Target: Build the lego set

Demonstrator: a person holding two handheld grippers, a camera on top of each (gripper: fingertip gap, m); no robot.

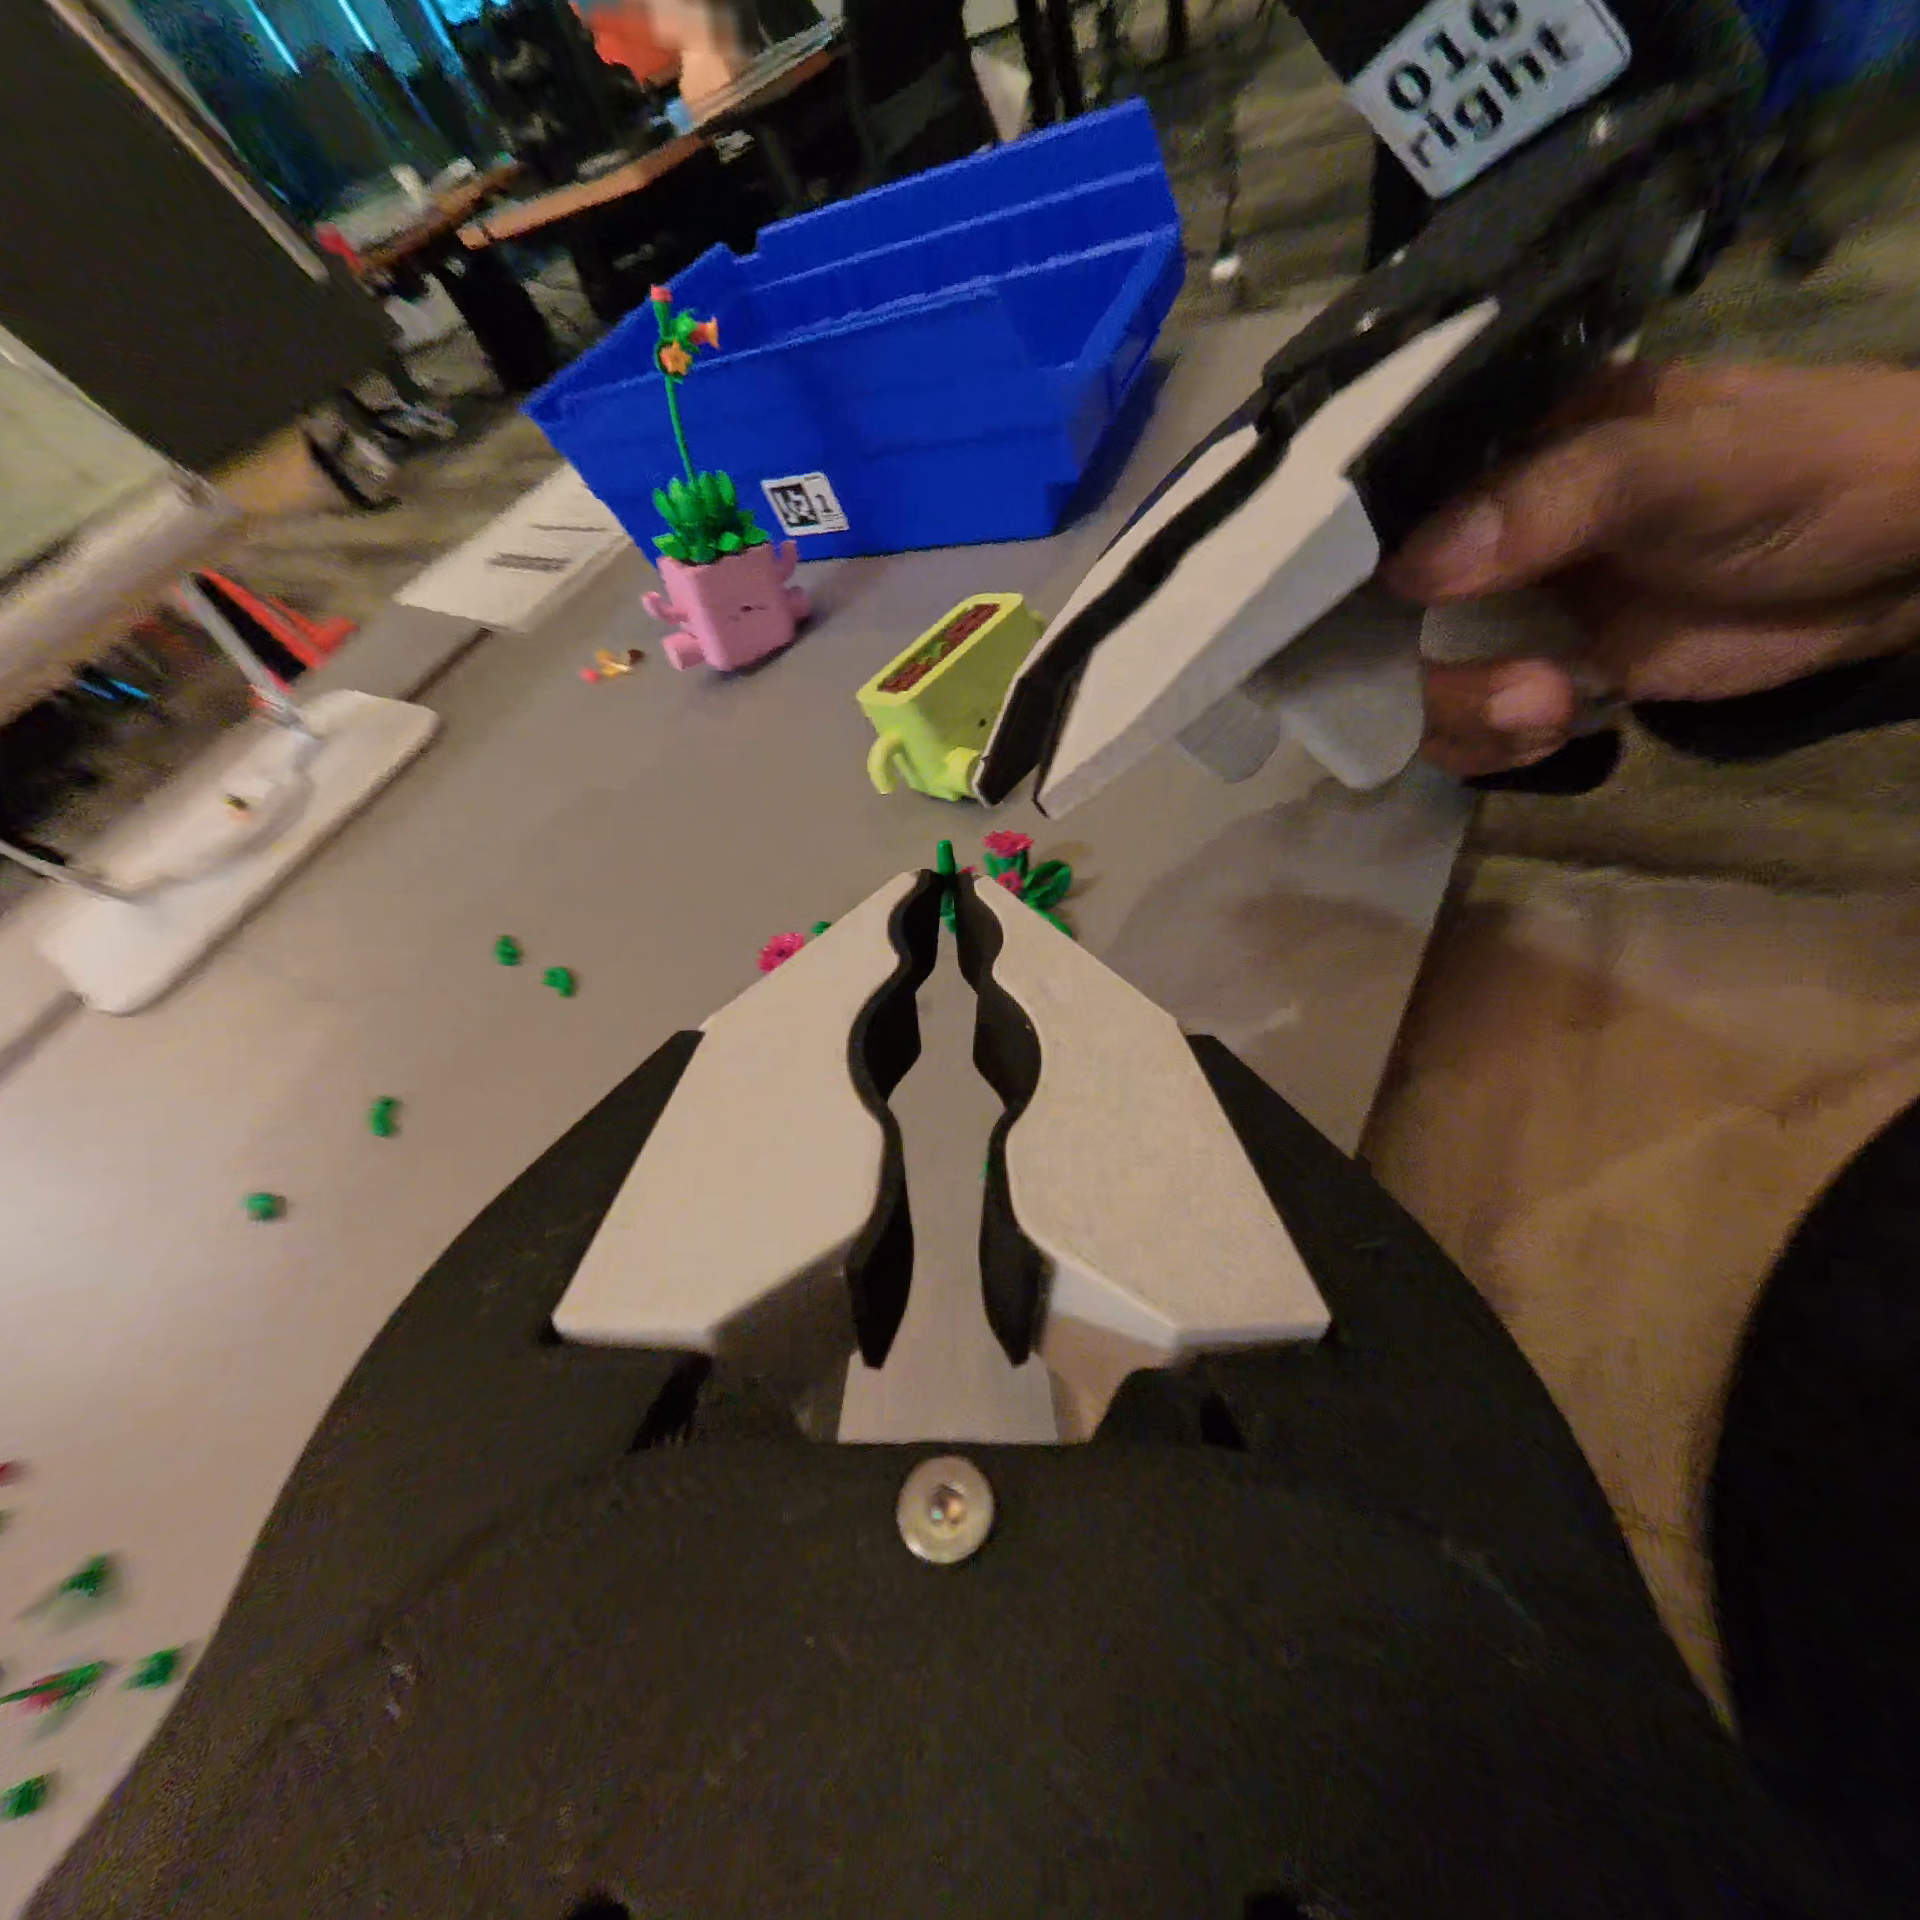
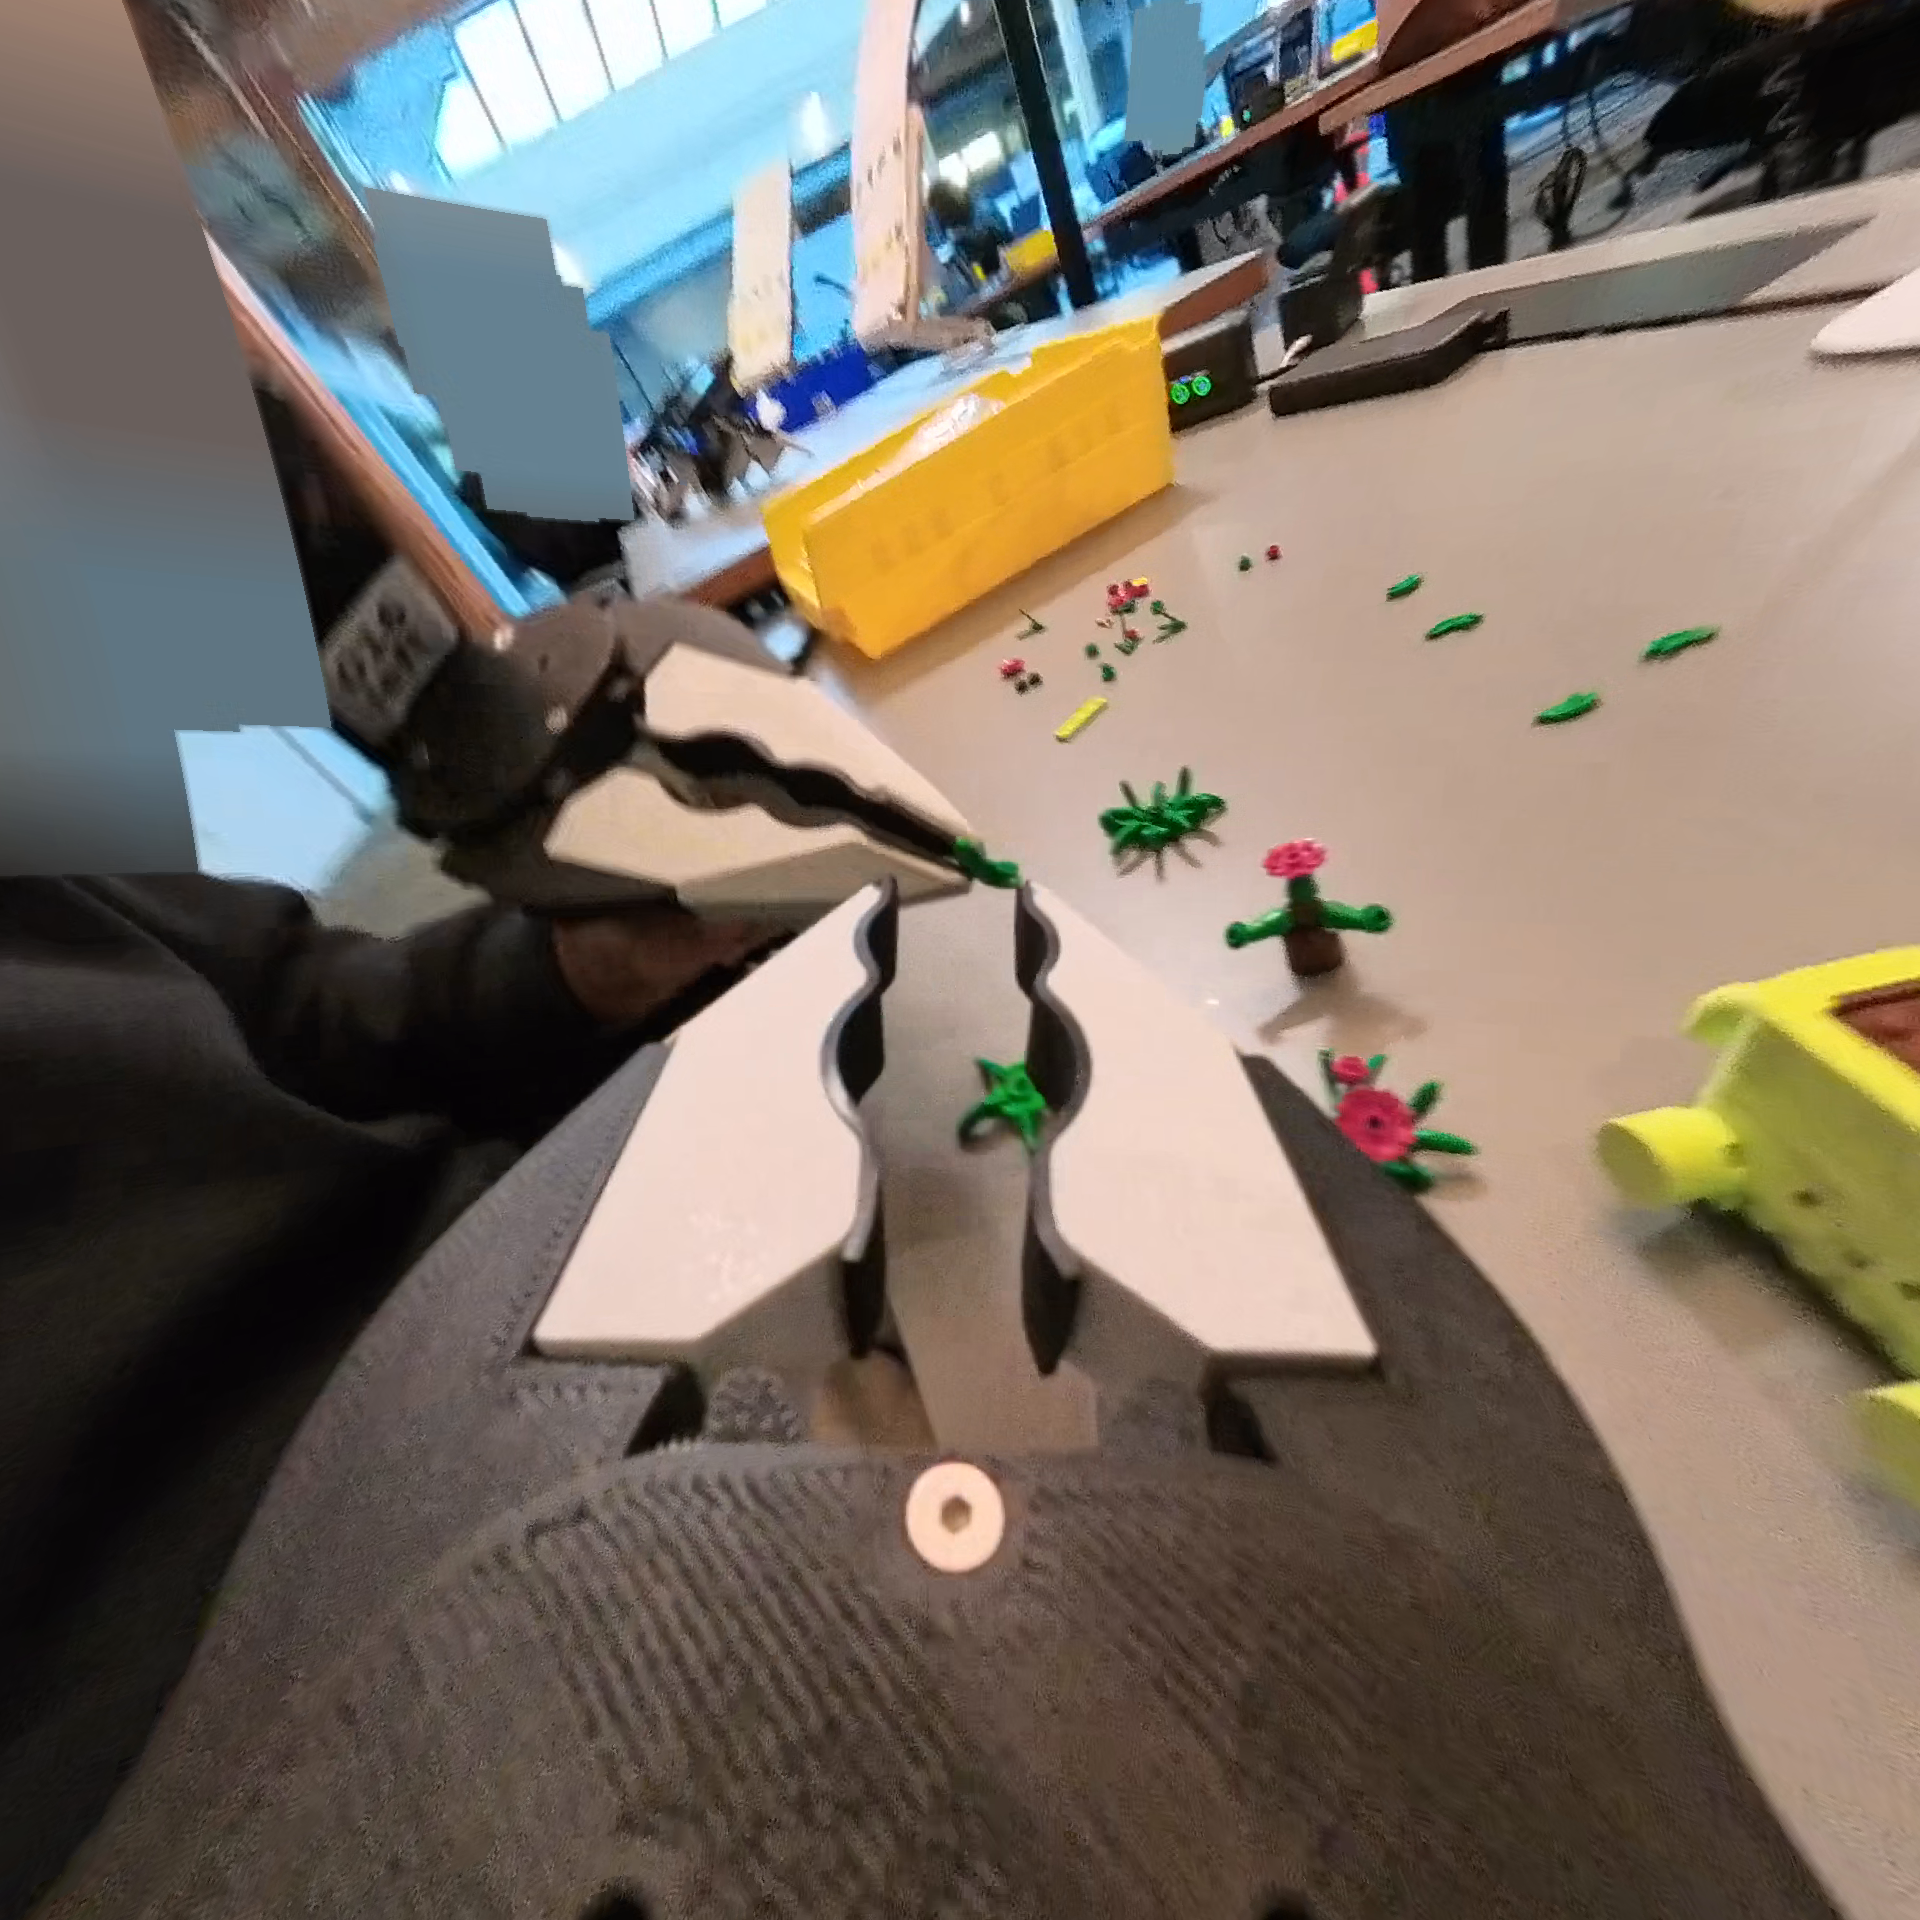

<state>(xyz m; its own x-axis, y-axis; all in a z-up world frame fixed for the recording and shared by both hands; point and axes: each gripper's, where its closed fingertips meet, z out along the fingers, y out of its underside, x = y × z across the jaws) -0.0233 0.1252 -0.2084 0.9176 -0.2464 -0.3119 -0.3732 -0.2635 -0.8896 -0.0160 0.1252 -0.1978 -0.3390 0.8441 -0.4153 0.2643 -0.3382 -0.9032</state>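
My left gripper (image 1: 945,883) is shut on a small green stem piece (image 1: 945,860). In the right wrist view the left gripper (image 2: 951,854) comes in from the left with the green piece (image 2: 987,864) sticking out of its tips. My right gripper (image 2: 956,899) is open and empty, its tips just beside that piece; it also shows in the left wrist view (image 1: 1013,795). A lime-green pot (image 1: 951,691) lies tilted on the grey table (image 1: 623,831). A pink flower on a green stem with a brown base (image 2: 1304,920) stands upright.
A pink pot with a tall flower plant (image 1: 727,613) stands before a blue bin (image 1: 883,364). A yellow bin (image 2: 977,499) sits far off. Loose green leaves (image 2: 1158,821), a green star piece (image 2: 1003,1101) and a pink flower (image 2: 1377,1122) lie scattered. The table edge is at right (image 1: 1413,987). Only a small space, under 4 cm, lies between the two pairs of fingers.
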